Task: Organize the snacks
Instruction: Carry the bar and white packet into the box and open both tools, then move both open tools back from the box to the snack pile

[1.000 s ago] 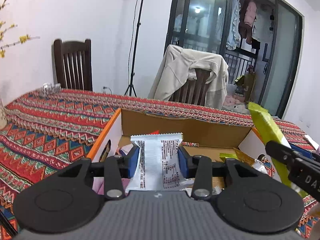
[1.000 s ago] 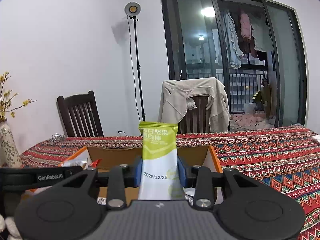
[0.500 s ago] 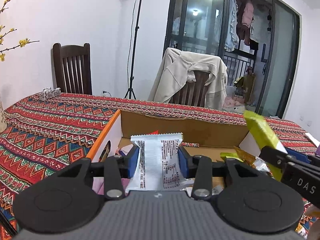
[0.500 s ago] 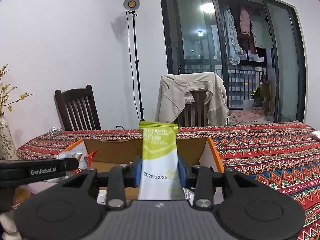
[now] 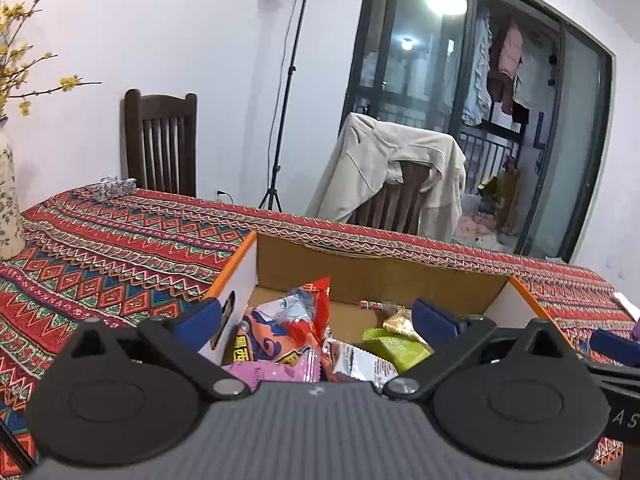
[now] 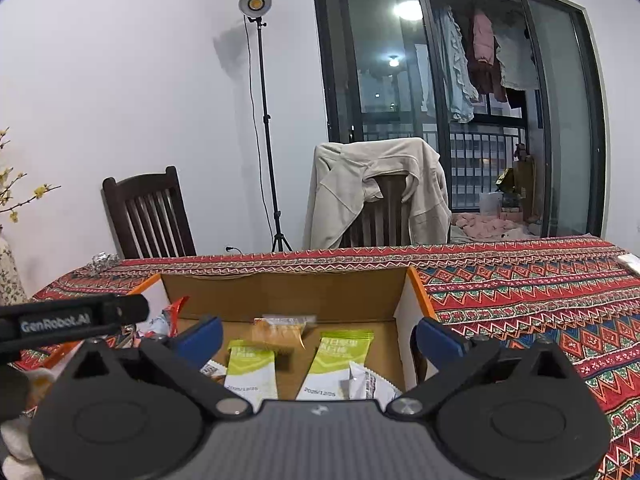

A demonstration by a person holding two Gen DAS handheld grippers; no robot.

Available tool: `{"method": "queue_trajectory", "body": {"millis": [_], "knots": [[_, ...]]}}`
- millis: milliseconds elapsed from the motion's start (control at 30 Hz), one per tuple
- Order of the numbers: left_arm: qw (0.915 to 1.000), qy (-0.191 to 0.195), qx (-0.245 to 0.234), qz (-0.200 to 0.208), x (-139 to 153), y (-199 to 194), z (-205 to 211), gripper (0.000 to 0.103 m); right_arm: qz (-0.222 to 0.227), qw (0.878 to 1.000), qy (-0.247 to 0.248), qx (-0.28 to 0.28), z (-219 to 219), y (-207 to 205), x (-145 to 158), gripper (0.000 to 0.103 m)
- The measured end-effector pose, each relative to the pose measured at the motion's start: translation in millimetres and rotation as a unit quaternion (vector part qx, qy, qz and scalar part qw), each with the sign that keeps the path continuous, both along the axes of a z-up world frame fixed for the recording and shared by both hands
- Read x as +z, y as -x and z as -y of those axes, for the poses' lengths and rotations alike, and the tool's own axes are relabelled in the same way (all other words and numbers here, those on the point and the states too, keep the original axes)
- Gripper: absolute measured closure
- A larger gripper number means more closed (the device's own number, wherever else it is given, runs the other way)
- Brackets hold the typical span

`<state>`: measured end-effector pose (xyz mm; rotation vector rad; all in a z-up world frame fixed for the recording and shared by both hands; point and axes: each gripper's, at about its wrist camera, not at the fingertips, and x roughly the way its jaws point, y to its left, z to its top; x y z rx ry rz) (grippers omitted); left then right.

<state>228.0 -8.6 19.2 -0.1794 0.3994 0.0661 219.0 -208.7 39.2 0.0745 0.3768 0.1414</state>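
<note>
Our left claw (image 5: 316,316) is opening wide with nothing pinched; beneath and between its tips the snack packets (image 5: 288,344) lie heaped in the cardboard box (image 5: 372,276). Our right claw (image 6: 318,336) is likewise opening, gripping nothing, above two green bars (image 6: 252,364) lying flat. These wrappers look light, crinkly and slippery, so we would pinch across the flat middle, gently. Ahead of both claws stretches the table (image 6: 520,280) in patterned cloth, then chairs, a lamp stand and a dark window.

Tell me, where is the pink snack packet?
In the left wrist view, the pink packet lies in the cardboard box, near its left wall, under the red packet.
</note>
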Motion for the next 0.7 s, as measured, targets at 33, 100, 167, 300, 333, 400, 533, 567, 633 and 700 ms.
{"method": "queue_trajectory", "body": {"millis": [33, 100, 167, 300, 333, 400, 533, 567, 633, 700], "knots": [[1.0, 0.002, 0.002, -0.002, 1, 0, -1, 0.0, -0.001, 1.0, -0.001, -0.002, 1, 0, 0, 0.0], [0.9999, 0.002, 0.011, -0.012, 3, 1, -2, 0.0, -0.004, 1.0, -0.002, -0.007, 2, 0, 1, 0.0], [0.9997, 0.005, 0.014, -0.018, 9, 2, -4, 0.0, -0.006, 1.0, -0.006, -0.008, 4, 2, 2, 0.0], [0.9996, 0.014, 0.015, -0.021, 28, 14, -10, 0.0, -0.007, 1.0, -0.014, -0.002, 7, 9, 14, 0.0], [0.9997, 0.014, 0.01, -0.02, 33, 18, -12, 0.0, -0.01, 1.0, -0.012, -0.001, 6, 11, 18, 0.0], [0.9999, 0.005, 0.001, -0.015, 39, 29, -15, 0.0, -0.01, 1.0, -0.005, 0.005, 5, 19, 27, 0.0], [0.9995, -0.025, -0.011, -0.016, 37, 57, -26, 0.0, -0.011, 1.0, 0.007, 0.021, 5, 47, 34, 0.0], [0.9992, -0.032, -0.015, -0.02, 33, 67, -31, 0.0, -0.016, 0.999, 0.006, 0.027, 5, 54, 32, 0.0], [0.9985, -0.042, -0.018, -0.03, 22, 84, -41, 0.0, -0.03, 0.999, 0.002, 0.036, 5, 68, 26, 0.0], [0.9975, -0.051, -0.018, -0.046, 7, 101, -51, 0.0, -0.048, 0.998, 0.003, 0.047, 3, 82, 17, 0.0]]}}
